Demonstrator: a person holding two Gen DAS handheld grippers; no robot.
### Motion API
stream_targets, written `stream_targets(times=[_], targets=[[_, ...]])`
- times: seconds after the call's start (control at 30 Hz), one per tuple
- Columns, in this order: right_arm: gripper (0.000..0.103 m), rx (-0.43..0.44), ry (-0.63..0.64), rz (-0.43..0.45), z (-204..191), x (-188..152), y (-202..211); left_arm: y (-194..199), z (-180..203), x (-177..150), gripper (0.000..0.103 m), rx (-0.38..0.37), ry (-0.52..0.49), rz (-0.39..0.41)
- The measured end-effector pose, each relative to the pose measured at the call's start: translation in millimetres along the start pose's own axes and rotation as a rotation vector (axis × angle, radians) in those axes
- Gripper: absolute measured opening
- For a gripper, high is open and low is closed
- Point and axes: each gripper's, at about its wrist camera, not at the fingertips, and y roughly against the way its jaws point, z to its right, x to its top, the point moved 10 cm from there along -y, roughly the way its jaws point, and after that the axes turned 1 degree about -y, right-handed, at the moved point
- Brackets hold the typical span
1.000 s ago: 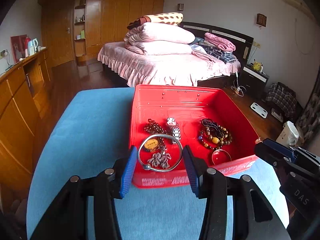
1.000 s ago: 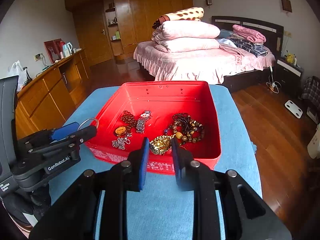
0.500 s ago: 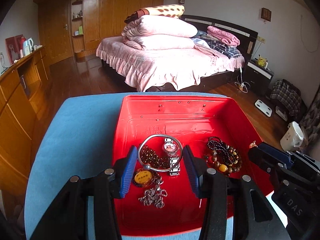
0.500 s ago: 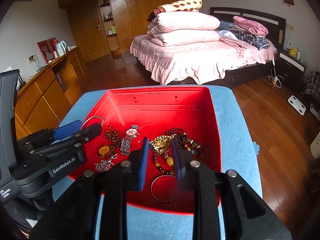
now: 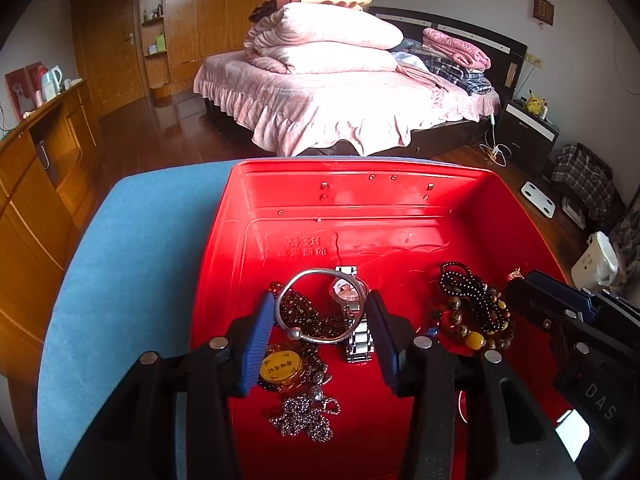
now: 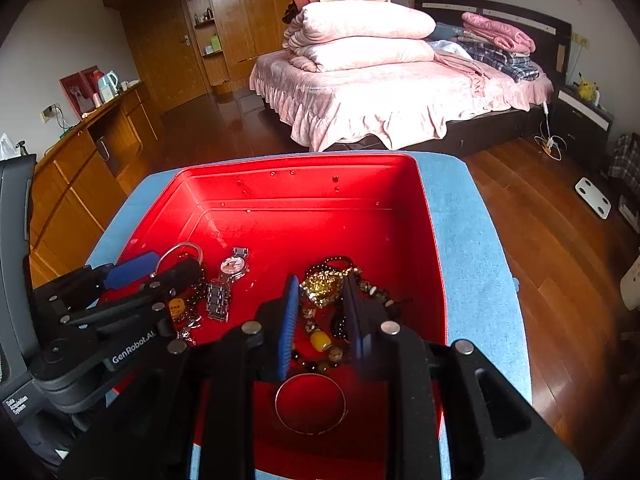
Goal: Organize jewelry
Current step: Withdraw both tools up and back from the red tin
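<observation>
A red box (image 5: 360, 200) (image 6: 304, 184) sits on a blue-covered table. My left gripper (image 5: 320, 308) (image 6: 160, 264) is shut on a silver bangle (image 5: 316, 276) and holds it over the box's left part. My right gripper (image 6: 322, 292) (image 5: 552, 292) is shut on a gold sequin piece (image 6: 322, 286) over the box's right part. Below lie a silver watch (image 5: 356, 336) (image 6: 228, 276), dark bead bracelets (image 5: 472, 308), a yellow pendant (image 5: 280, 366), a silver chain (image 5: 304, 416) and a thin bangle (image 6: 310, 404).
The blue table cover (image 5: 132, 260) (image 6: 472, 248) surrounds the box. A bed with pink bedding (image 5: 340, 92) stands behind. A wooden cabinet (image 5: 32, 184) is at the left. Wooden floor (image 6: 560, 240) is at the right.
Both grippers have moved forward over the box with their pieces held, from its near edge to above the jewelry inside.
</observation>
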Motion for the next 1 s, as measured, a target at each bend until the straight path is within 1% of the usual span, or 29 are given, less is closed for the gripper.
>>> stream_targets(times=[0.07,0.23,0.27,0.3,0.43,0.5,0.6,0.63,0.7,0.77,0.87,1.0], targets=[[0.022,-0.002,0.002,-0.006,0.6,-0.2,-3.2,-1.5,-1.0,0.4,0.047,-0.004,0.003,-0.004],[0.027,-0.009,-0.006,-0.005,4.1,-0.2,-7.2,-1.0,2.0,0.2,0.048,-0.017,-0.003,-0.014],[0.029,-0.01,-0.007,-0.004,4.9,-0.3,-7.1,-0.2,2.5,0.3,0.054,-0.018,-0.005,-0.013],[0.03,-0.011,-0.008,-0.002,5.6,-0.7,-6.6,0.8,1.5,2.0,0.057,-0.017,-0.005,-0.007],[0.03,-0.009,-0.012,0.011,7.0,-1.5,-1.8,7.0,-1.6,3.1,0.065,-0.016,0.005,0.01],[0.032,-0.01,-0.013,0.02,7.8,-1.9,1.8,11.2,-2.7,3.1,0.066,-0.011,0.005,0.021],[0.039,-0.014,-0.014,0.04,9.4,-3.0,10.3,20.5,-6.2,0.9,0.072,-0.006,0.005,0.043],[0.043,-0.014,-0.015,0.051,9.9,-3.6,14.6,25.1,-7.8,-0.5,0.074,-0.009,0.011,0.053],[0.046,-0.013,-0.016,0.069,10.2,-5.3,22.4,33.4,-11.0,-2.6,0.077,-0.002,0.019,0.074],[0.058,-0.021,-0.018,0.085,11.2,-7.6,31.3,43.7,-16.0,-4.6,0.085,0.008,0.022,0.096],[0.068,-0.04,-0.013,0.118,11.3,-12.1,46.1,60.0,-23.2,-9.0,0.086,0.027,0.025,0.129],[0.07,-0.03,-0.014,0.147,8.6,-17.3,63.1,81.8,-29.1,-14.3,0.086,0.045,0.023,0.176]])
